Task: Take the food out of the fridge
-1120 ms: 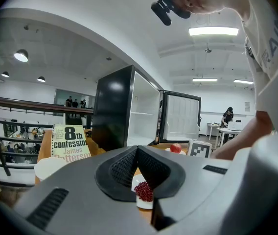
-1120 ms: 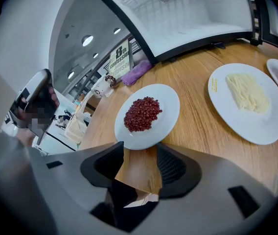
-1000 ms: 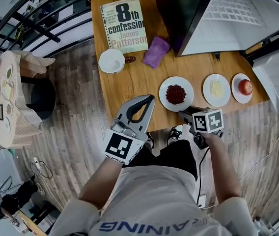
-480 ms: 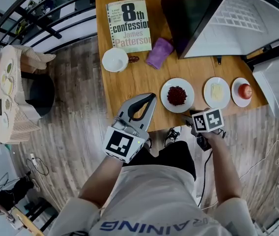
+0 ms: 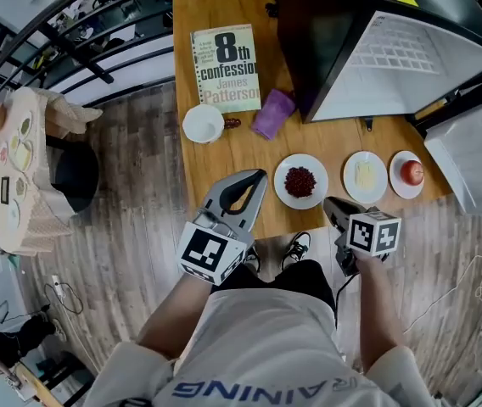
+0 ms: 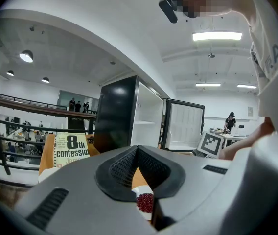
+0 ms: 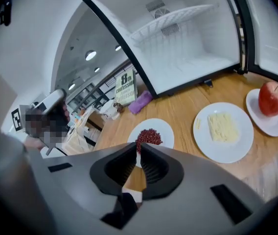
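Three white plates stand in a row near the wooden table's [image 5: 224,155] front edge. They carry red beans [image 5: 299,181], a pale yellow food [image 5: 364,175] and a red apple [image 5: 411,171]. Behind them the black fridge [image 5: 317,32] stands with its door [image 5: 402,49] open, and its white inside [image 7: 188,48] shows bare shelves. My right gripper [image 5: 328,203] hovers above the table edge in front of the beans [image 7: 149,136]. Its jaws have just been closing and are now shut with nothing between them. My left gripper [image 5: 260,175] is shut and empty, left of the beans [image 6: 145,202].
A paperback book [image 5: 224,56], a white bowl [image 5: 203,124] and a purple cloth [image 5: 272,114] lie on the table's left part. To the left, on the wooden floor, stand a dark stool [image 5: 75,172] and a wicker table [image 5: 16,172]. The person's feet [image 5: 296,246] are under the table edge.
My right gripper has risen and drawn back from the plate of beans towards the table edge. The left gripper has stayed almost in place.
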`<state>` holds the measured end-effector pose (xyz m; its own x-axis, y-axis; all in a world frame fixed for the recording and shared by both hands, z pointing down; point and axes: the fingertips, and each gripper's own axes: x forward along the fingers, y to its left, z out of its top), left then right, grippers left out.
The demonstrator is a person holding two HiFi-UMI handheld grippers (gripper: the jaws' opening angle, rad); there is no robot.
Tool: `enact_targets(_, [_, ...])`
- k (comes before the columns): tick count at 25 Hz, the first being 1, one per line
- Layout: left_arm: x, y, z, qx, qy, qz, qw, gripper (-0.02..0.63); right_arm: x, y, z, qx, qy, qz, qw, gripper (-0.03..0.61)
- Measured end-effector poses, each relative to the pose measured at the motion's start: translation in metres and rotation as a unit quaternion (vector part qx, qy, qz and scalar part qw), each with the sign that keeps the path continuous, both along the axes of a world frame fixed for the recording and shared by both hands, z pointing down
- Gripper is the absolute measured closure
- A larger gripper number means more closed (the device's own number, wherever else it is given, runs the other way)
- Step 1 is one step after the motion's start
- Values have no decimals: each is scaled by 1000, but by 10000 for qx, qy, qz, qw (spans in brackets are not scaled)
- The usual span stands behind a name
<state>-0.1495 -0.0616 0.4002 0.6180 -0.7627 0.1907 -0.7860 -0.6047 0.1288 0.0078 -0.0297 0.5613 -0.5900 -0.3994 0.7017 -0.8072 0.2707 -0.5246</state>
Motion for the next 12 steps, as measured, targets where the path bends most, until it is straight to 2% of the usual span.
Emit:
enact_targets(2, [3, 1, -7, -3, -16, 50, 10000, 606, 1, -4, -20, 403, -81, 63, 9991, 542])
enact_targets(5, [7, 0, -15, 10, -42, 75, 10000, 606, 1, -16, -56, 989, -538, 329, 9931, 548])
enact_targets(8, [13, -1, -24, 93, -68, 93, 9999, 606, 10, -30, -94, 1555, -917, 657, 9814, 555])
enact_targets(12, [21, -3, -44, 293, -114, 129, 9994, 606, 23, -45, -144, 2478, -832, 814, 9618, 558])
